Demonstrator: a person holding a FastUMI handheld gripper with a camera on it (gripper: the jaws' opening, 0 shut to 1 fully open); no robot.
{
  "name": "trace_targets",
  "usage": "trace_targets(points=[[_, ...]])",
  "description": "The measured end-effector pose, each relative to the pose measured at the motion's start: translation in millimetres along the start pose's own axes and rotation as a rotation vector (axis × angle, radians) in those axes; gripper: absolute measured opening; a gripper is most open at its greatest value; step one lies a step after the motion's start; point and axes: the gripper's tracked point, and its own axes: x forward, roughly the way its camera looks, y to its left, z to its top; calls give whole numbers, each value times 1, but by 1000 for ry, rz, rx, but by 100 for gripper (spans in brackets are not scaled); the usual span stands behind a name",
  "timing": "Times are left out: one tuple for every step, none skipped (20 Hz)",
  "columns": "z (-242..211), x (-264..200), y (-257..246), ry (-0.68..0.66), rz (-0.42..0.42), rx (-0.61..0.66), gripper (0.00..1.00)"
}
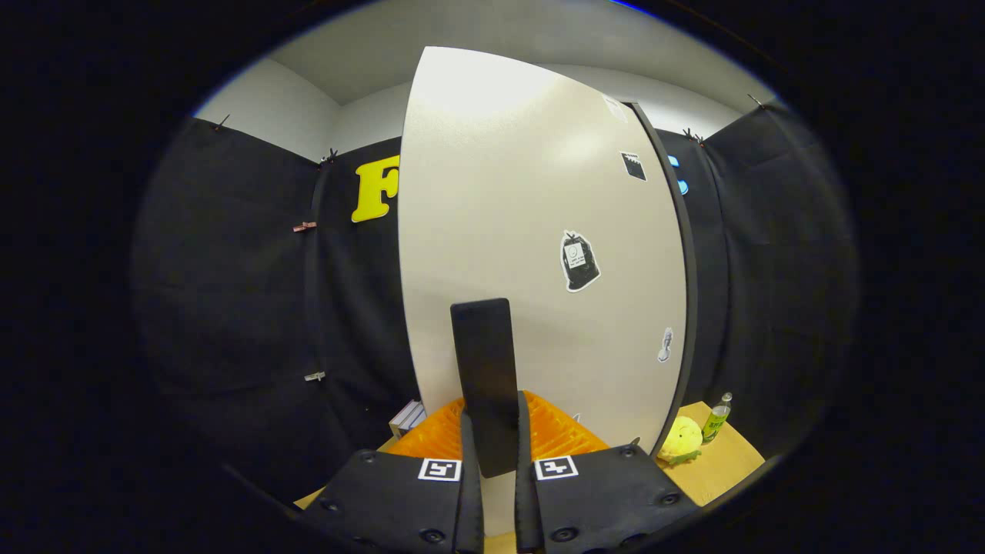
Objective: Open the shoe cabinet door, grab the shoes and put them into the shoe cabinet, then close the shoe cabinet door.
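Gripper view shows the hand-held gripper with its fingers clamped on the dark handle of the pale cabinet door, which rises just ahead. That hold is thin, so a crooked pull could probably slide the fingers off the handle, or swing the door into the yellow toy and bottle on the desk beside it. It points level and square at the door, low on the panel; an orange thing lies below it.
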Motion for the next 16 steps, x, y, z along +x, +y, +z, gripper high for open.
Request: trace_targets(points=[[1,-7,-6,-2,-2,-2,20],[2,-13,-12,2,-5,-7,20],[4,-22,-18,-1,-10,-8,20],[4,-30,-26,1,-17,-8,20],[5,-37,-33,3,-25,-6,20],[6,-42,-40,7,-32,-9,19],[7,-48,-48,9,-40,-17,19],[8,-54,-55,12,-49,-25,19],[9,-58,-61,16,-54,-32,19],[9,-62,-69,20,-61,-34,19],[11,-66,-75,20,-71,-30,19],[12,-70,-82,22,-81,-30,19],[13,-74,-90,18,-94,-29,19],[14,-77,-97,14,-106,-29,19],[16,-81,-104,9,-120,-29,19],[16,-85,-112,11,-131,-37,19]])
